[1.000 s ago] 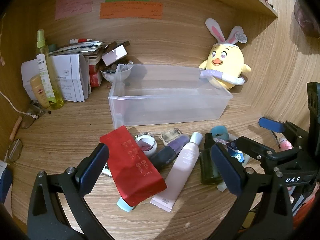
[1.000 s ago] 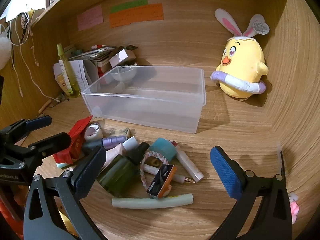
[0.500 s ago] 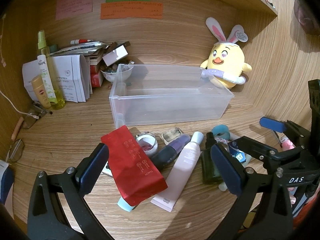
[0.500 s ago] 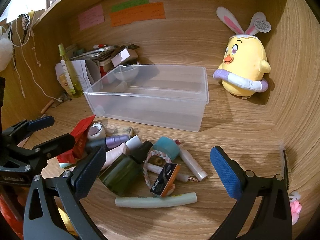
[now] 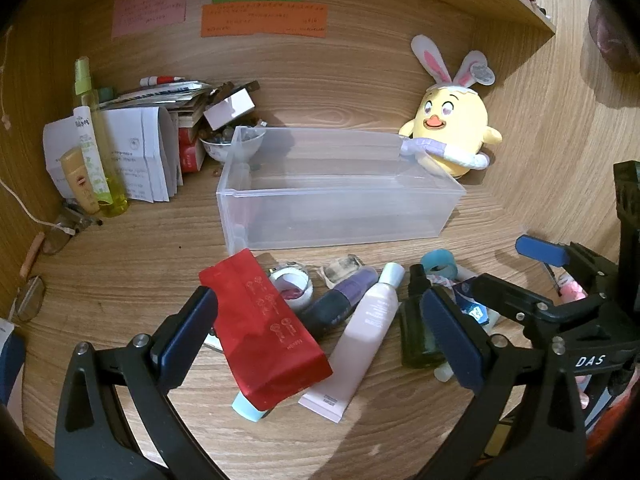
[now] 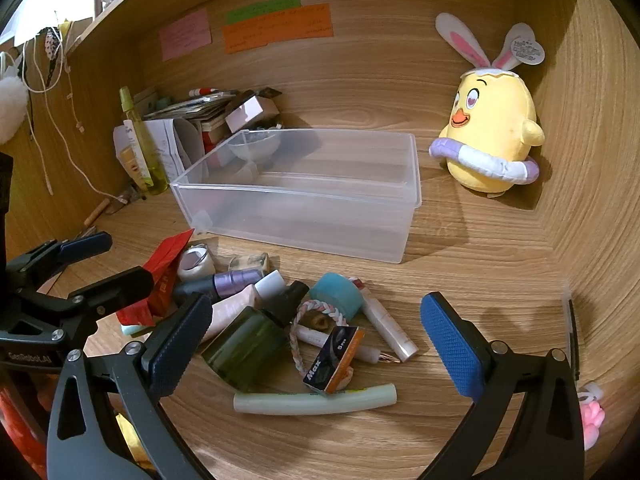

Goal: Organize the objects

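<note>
A clear plastic bin stands empty on the wooden desk. In front of it lies a pile of small items: a red pouch, a pink tube, a purple-capped bottle, a dark green bottle, a teal tape roll, an orange-and-black box and a pale green tube. My left gripper is open above the pouch and pink tube. My right gripper is open above the green bottle and box. Both are empty.
A yellow chick plush sits at the back right. Papers, boxes and a small bowl are stacked at the back left, with a tall yellow spray bottle. Glasses lie at the far left.
Both grippers have drifted slightly forward toward the pile. Both stay open, and no object has moved.
</note>
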`<state>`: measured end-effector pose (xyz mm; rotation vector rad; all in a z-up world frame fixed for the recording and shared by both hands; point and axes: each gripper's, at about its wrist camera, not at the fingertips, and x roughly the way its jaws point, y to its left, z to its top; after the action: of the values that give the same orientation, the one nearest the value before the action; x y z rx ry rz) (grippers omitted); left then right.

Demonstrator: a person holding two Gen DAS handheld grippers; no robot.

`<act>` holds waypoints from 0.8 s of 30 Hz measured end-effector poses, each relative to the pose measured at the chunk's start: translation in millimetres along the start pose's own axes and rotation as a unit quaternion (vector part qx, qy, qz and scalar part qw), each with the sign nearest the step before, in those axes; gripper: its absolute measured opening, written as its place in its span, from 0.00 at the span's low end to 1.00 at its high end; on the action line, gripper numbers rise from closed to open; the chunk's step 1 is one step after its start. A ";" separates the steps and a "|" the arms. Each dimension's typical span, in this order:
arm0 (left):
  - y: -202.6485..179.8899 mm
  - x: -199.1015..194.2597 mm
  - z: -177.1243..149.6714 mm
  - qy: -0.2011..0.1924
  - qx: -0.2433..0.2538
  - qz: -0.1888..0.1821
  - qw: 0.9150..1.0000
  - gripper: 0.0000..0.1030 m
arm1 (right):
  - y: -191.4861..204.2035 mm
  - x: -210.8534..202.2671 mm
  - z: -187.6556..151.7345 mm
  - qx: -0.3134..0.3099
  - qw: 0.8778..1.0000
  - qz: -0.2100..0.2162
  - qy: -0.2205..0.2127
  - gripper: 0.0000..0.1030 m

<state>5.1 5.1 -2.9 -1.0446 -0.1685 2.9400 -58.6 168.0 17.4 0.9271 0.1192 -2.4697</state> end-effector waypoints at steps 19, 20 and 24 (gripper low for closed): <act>6.3 -0.8 5.8 0.002 -0.010 -0.006 1.000 1.00 | -3.5 -3.7 2.9 -0.002 1.000 0.001 -0.008 1.00; 6.9 -0.5 6.3 0.002 -0.011 -0.005 1.000 1.00 | -3.1 -3.7 2.7 -0.002 1.000 0.001 -0.008 1.00; 8.3 1.4 8.4 0.004 -0.010 -0.003 1.000 1.00 | -5.4 -2.9 3.5 -0.002 1.000 0.003 -0.008 1.00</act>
<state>-1.0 -3.9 1.8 -1.0579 -0.2001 2.9342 -61.3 173.0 21.4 0.9054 0.1154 -2.4708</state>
